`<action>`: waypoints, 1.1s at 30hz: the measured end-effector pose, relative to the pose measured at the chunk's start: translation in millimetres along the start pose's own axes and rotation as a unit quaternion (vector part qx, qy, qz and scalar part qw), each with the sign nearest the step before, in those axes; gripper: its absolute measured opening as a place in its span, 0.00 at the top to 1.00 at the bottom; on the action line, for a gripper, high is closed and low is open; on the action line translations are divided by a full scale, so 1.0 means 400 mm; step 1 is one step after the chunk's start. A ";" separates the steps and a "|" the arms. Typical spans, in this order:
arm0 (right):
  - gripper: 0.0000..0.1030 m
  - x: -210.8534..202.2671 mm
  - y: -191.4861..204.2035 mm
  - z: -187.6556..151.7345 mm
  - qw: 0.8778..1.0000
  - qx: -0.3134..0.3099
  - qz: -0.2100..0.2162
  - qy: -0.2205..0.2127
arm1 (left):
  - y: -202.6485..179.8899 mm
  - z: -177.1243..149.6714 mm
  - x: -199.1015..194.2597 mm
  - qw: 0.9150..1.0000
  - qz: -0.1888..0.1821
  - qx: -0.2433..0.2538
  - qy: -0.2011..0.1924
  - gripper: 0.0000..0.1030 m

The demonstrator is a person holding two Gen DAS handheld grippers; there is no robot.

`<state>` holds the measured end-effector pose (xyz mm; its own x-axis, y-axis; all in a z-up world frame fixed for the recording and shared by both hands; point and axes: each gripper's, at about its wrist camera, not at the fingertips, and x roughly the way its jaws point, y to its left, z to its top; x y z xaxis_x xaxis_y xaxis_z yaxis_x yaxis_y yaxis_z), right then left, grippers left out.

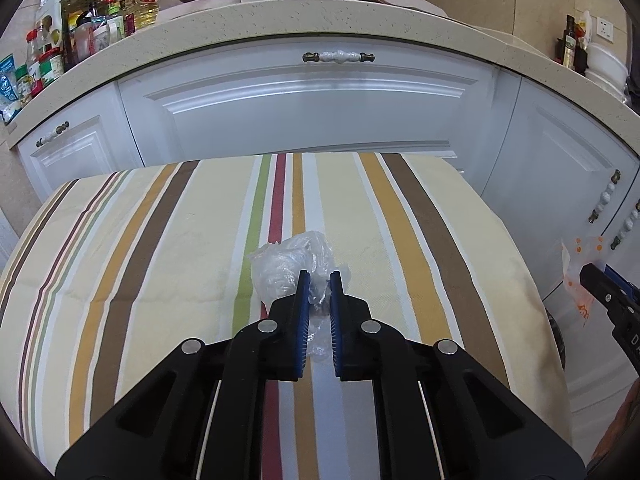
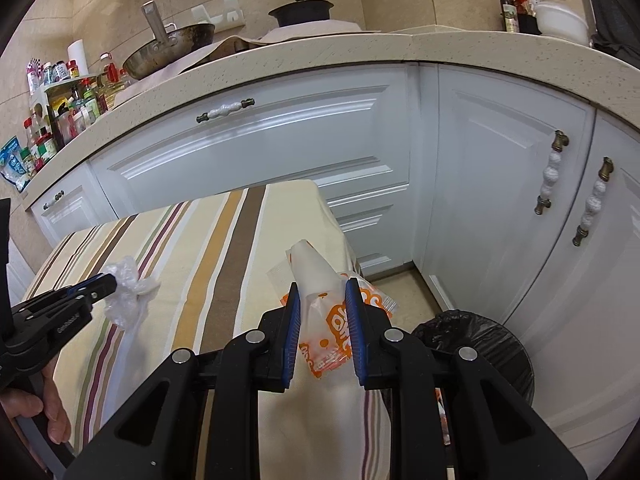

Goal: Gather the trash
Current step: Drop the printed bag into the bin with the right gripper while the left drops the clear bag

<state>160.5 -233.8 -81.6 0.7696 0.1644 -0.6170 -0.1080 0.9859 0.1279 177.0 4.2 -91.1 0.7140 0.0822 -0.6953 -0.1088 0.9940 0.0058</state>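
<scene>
The left gripper [image 1: 319, 280] is clamped on the crumpled clear plastic [image 1: 290, 262] mid-bench [image 1: 120, 240]. The right gripper [image 2: 323, 288] pinches the orange-printed wrapper [image 2: 320, 312] near the bench's right edge, beside the black-lined bin [image 2: 496, 336]. Keep both grips firm and release only above the bin.

**Support surface: table with striped cloth**

The table [image 1: 120, 240] is covered by a cloth striped in cream, brown, ochre, green, red and white; the stripes run away from the left gripper [image 1: 319, 280] toward the white cabinets. A crumpled clear plastic wrap [image 1: 288, 260] is at the cloth's centre, directly ahead of and between that gripper's fingers; whether it touches the cloth cannot be told. The cloth's far right corner [image 2: 304, 196] drapes over the edge, ahead of the right gripper [image 2: 323, 292].
</scene>
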 end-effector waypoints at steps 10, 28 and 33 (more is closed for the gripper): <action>0.78 -0.063 -0.055 -0.020 1.000 0.010 -0.024 -0.013 | -0.057 -0.009 -0.098 0.999 -0.021 0.019 -0.021 0.91; 0.78 -0.188 -0.267 -0.064 0.993 0.056 -0.101 -0.037 | -0.468 -0.041 -0.188 0.981 -0.145 0.117 -0.048 0.91; 0.78 -0.189 -0.323 -0.080 0.991 0.069 -0.114 -0.033 | -0.563 -0.049 -0.177 0.976 -0.159 0.142 -0.052 0.91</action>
<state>95.9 -372.4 -76.3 0.8037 -0.0694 -0.5909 0.1568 0.9828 0.0979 137.2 -227.0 -57.2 0.7488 -0.2409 -0.6174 0.3144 0.9492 0.0109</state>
